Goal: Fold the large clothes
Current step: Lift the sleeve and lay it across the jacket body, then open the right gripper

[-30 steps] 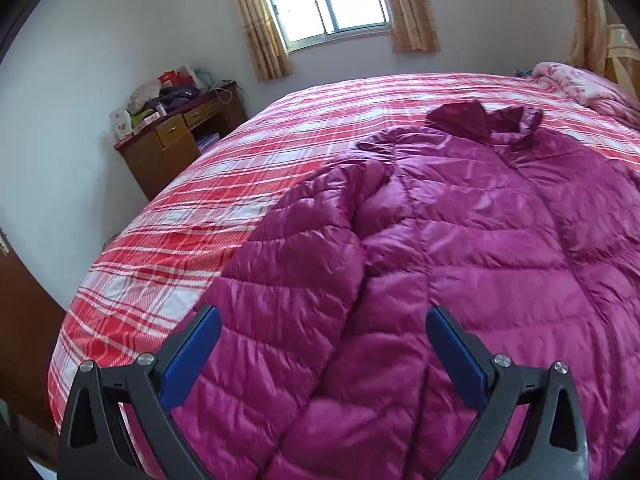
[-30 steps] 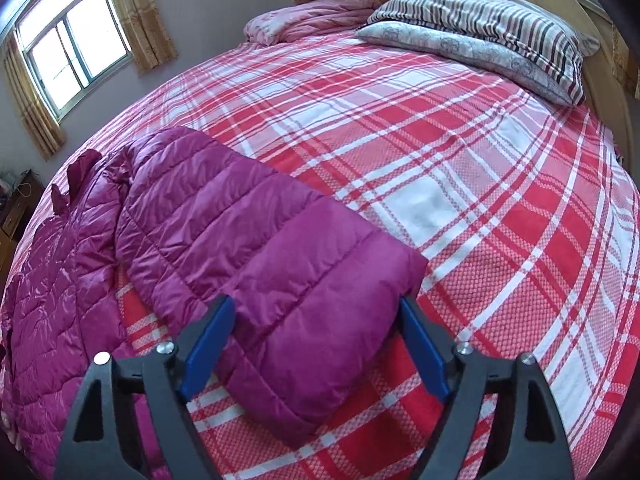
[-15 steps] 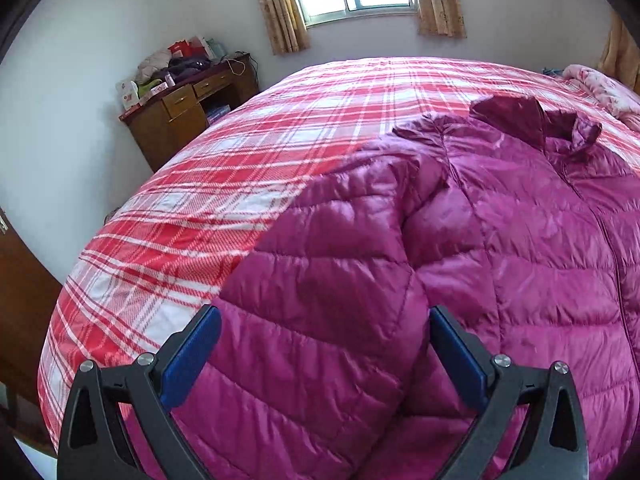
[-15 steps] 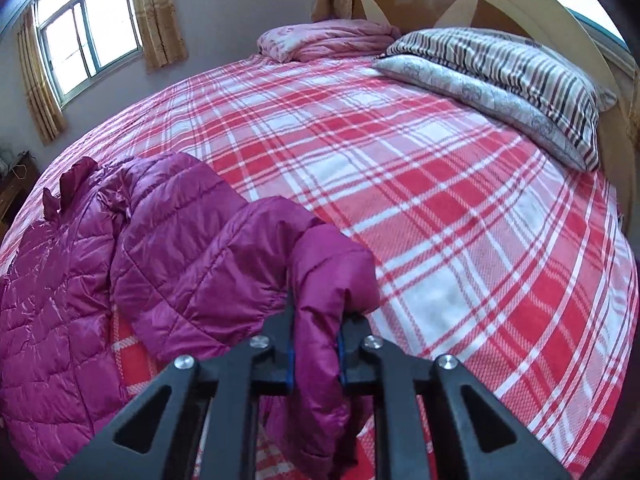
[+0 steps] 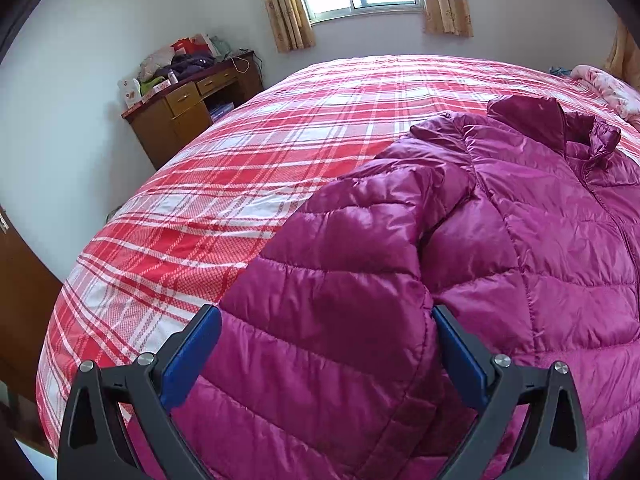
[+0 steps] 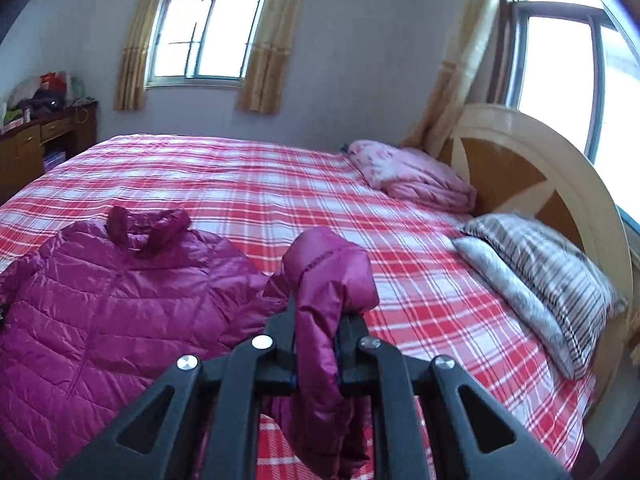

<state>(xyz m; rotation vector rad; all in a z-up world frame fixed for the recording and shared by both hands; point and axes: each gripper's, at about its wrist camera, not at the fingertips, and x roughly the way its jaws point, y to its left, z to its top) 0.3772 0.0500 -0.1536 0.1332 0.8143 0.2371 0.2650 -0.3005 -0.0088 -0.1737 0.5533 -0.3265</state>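
Observation:
A magenta quilted jacket [image 5: 520, 240] lies front up on the red plaid bed [image 5: 280, 140], collar toward the window. Its near sleeve [image 5: 340, 300] runs down between the blue pads of my left gripper [image 5: 325, 314], which stands open just over it, pads apart from the fabric. In the right wrist view the jacket [image 6: 100, 300] spreads at the left, and its other sleeve [image 6: 328, 268] is lifted off the bed. My right gripper [image 6: 320, 320] is shut on that sleeve, the cuff end hanging below the jaws.
A wooden desk [image 5: 188, 108] piled with bags stands by the wall left of the bed. A folded pink blanket [image 6: 412, 176] and striped pillows [image 6: 540, 276] lie near the curved headboard [image 6: 520, 168]. Bare plaid cover [image 6: 280, 184] stretches beyond the jacket.
My right gripper shut on the sleeve end, then rose and rolled, lifting the sleeve off the bed. My left gripper slid left over the other sleeve and stayed open.

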